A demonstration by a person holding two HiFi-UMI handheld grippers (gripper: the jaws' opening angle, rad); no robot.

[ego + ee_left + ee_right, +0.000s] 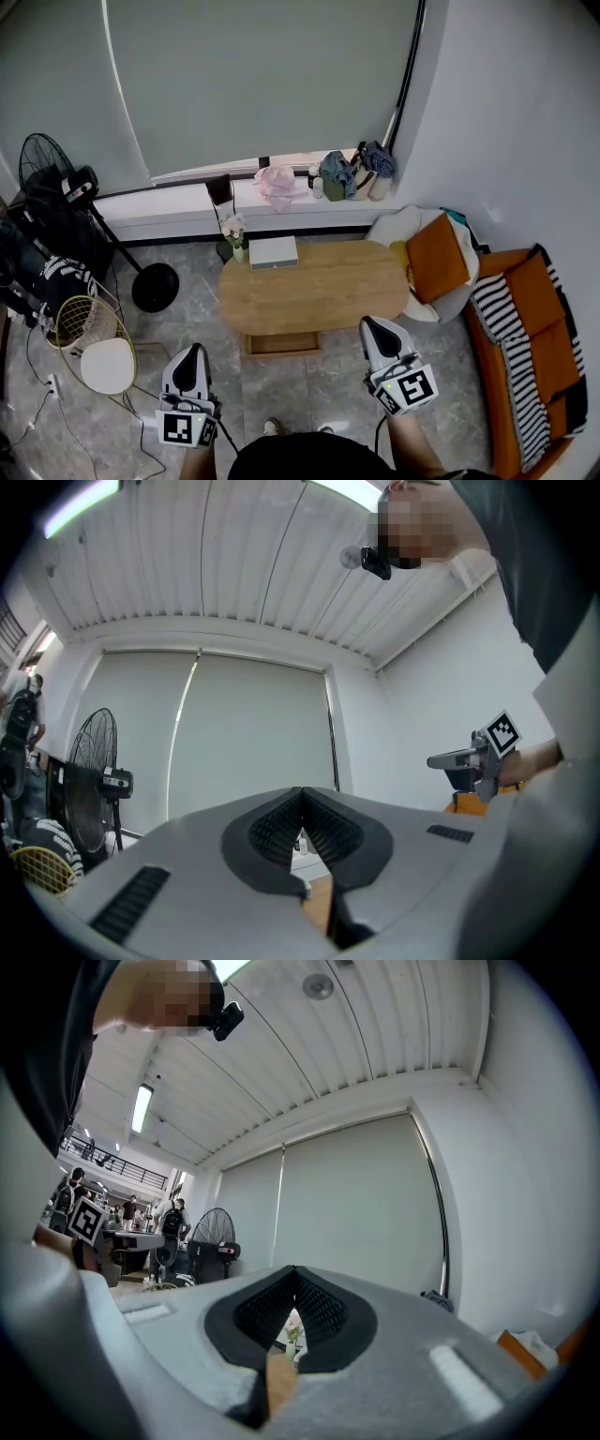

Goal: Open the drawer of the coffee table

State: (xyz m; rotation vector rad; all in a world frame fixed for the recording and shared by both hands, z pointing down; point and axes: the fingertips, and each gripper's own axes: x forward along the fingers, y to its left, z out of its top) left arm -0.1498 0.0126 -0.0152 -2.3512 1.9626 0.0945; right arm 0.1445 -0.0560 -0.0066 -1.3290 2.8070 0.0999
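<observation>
I'm holding left tongs [193, 349] and right tongs [371, 323] pressed together, empty, near tabletop [319, 292]; box [273, 252] and flowers [233, 229] sitting on it, fan [45, 167] left.

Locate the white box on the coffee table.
In the head view, the white box lies on the far-left part of the oval coffee table, on the window side, just right of the small flower vase.

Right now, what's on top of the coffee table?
A white box and a small flower vase sit at the coffee table top's far left end. The drawer interior underneath is covered.
</observation>
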